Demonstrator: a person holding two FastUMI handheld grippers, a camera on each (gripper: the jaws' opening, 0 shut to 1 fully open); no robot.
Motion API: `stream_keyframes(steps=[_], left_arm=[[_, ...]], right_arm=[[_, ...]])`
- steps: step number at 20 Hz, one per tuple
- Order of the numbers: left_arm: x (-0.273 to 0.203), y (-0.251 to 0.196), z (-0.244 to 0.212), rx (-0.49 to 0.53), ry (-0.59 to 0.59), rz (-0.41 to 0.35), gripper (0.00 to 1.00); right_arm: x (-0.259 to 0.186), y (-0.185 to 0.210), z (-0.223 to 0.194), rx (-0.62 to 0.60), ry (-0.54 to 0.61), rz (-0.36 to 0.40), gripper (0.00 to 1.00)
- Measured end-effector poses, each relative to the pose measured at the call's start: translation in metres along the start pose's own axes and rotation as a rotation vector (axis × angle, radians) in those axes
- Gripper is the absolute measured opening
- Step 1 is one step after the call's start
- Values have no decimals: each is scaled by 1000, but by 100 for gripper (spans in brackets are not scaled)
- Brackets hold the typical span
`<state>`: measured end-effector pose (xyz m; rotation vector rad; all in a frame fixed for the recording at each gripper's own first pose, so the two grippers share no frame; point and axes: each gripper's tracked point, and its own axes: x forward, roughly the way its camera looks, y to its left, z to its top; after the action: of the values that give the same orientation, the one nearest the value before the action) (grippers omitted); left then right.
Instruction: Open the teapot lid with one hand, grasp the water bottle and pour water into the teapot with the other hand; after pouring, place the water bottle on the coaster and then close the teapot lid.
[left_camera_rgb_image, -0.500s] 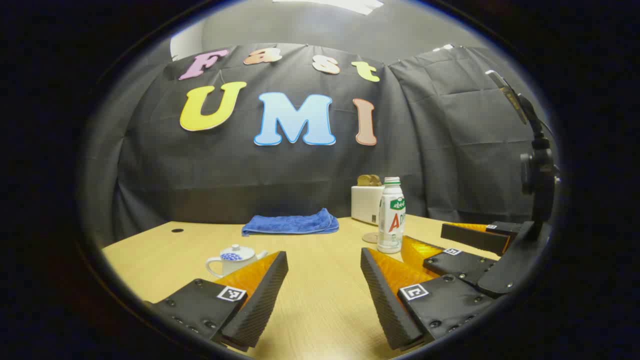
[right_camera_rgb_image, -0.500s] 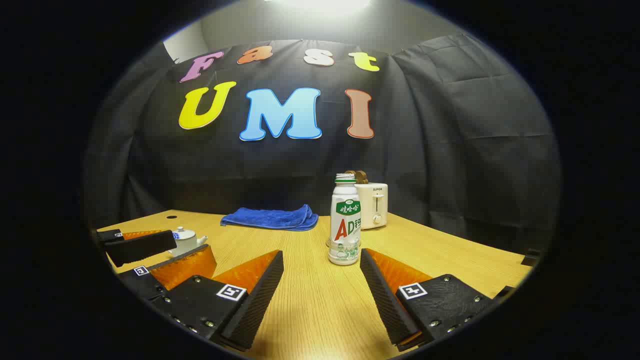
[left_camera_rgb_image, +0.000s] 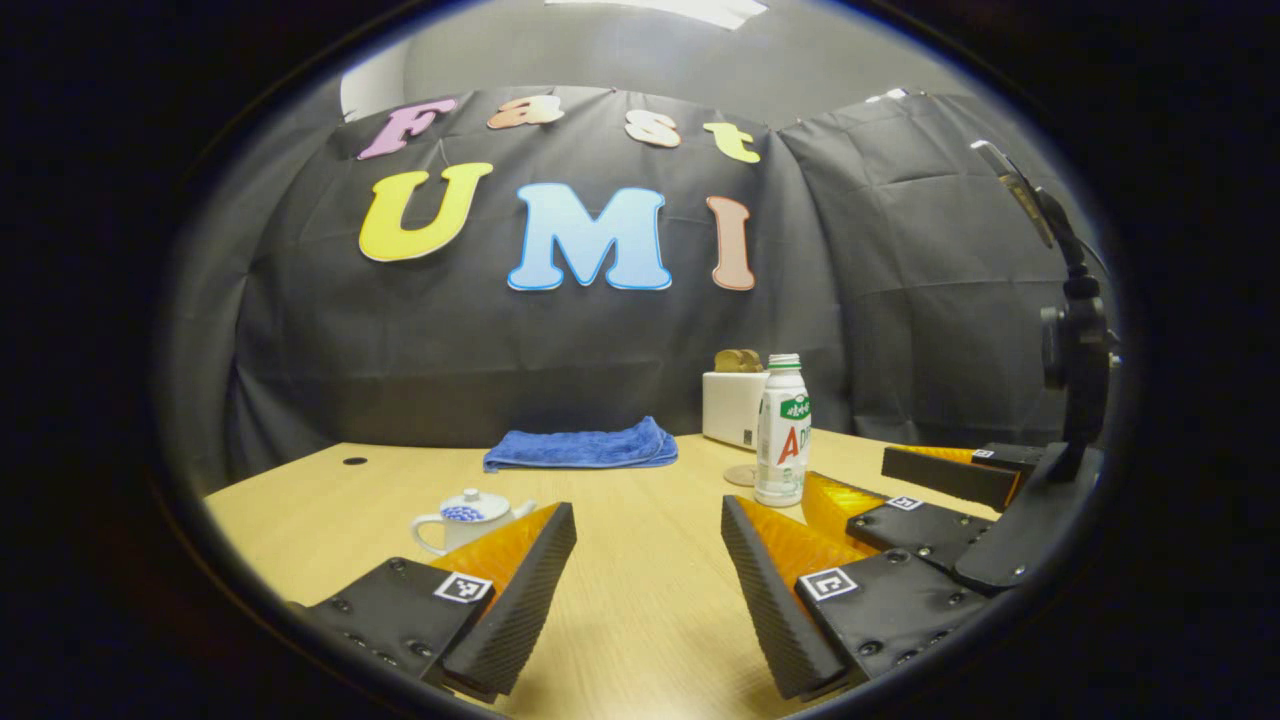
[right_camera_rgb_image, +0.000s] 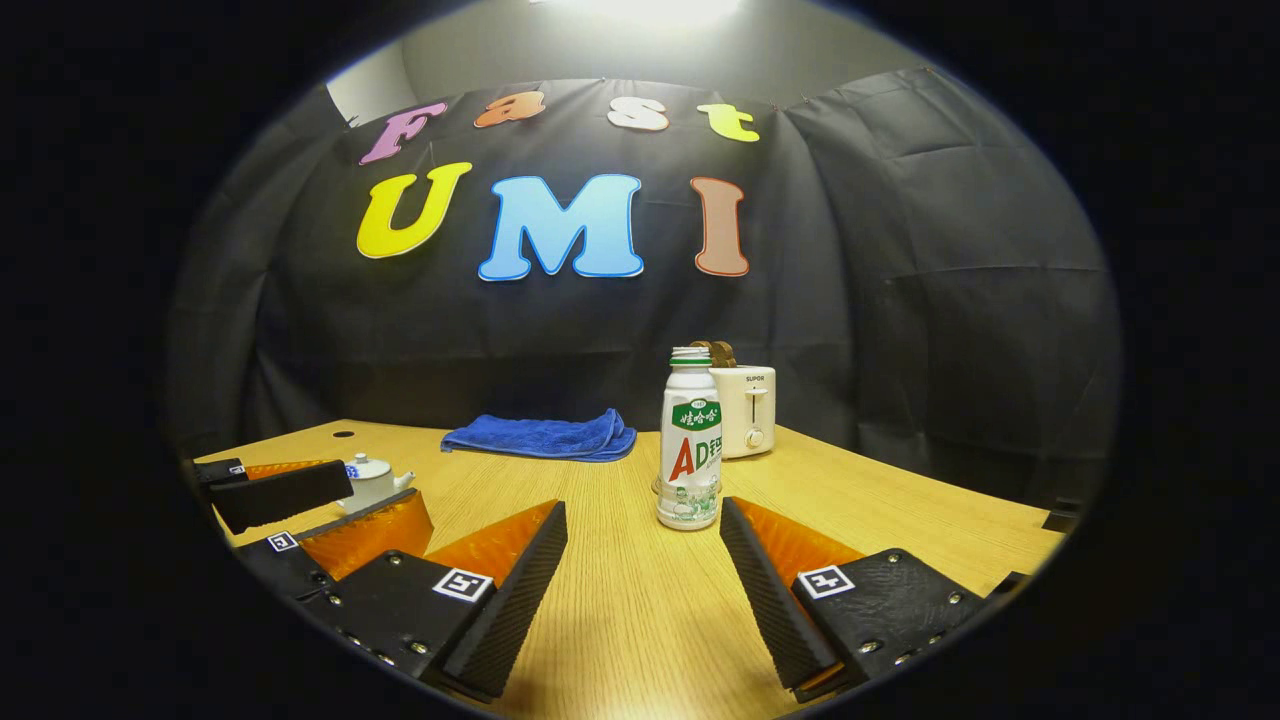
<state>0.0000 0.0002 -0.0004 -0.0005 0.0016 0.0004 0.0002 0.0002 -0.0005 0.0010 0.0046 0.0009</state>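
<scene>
A small white teapot (left_camera_rgb_image: 468, 518) with blue pattern and its lid on stands on the wooden table, just beyond my left gripper's left finger; the teapot (right_camera_rgb_image: 370, 481) also shows far left in the right gripper view. A white bottle (right_camera_rgb_image: 690, 452) with a green cap stands upright straight ahead of my right gripper (right_camera_rgb_image: 643, 545), which is open and empty. The bottle (left_camera_rgb_image: 782, 431) sits to the right in the left gripper view, with a round coaster (left_camera_rgb_image: 741, 475) beside its base. My left gripper (left_camera_rgb_image: 648, 550) is open and holds nothing. The right gripper (left_camera_rgb_image: 890, 490) appears at the right, the left gripper (right_camera_rgb_image: 330, 500) at the left.
A folded blue towel (left_camera_rgb_image: 581, 447) lies at the back of the table (left_camera_rgb_image: 640, 620). A white toaster (right_camera_rgb_image: 748, 410) with bread in it stands behind the bottle. A small dark hole (left_camera_rgb_image: 354, 461) is in the tabletop at the back left.
</scene>
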Motion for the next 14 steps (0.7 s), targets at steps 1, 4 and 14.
stream_keyframes(steps=[1, 4, 14], left_arm=[[0, 0, 0, 0, 0, 0, 100], [0, -1, 0, 1, 1, -6, 99], [-12, 39, 0, 5, 9, 227, 100]], right_arm=[[0, 0, 0, 0, 0, 0, 95], [0, 0, 0, 0, 0, -3, 95], [-2, 19, 0, -6, 0, 162, 95]])
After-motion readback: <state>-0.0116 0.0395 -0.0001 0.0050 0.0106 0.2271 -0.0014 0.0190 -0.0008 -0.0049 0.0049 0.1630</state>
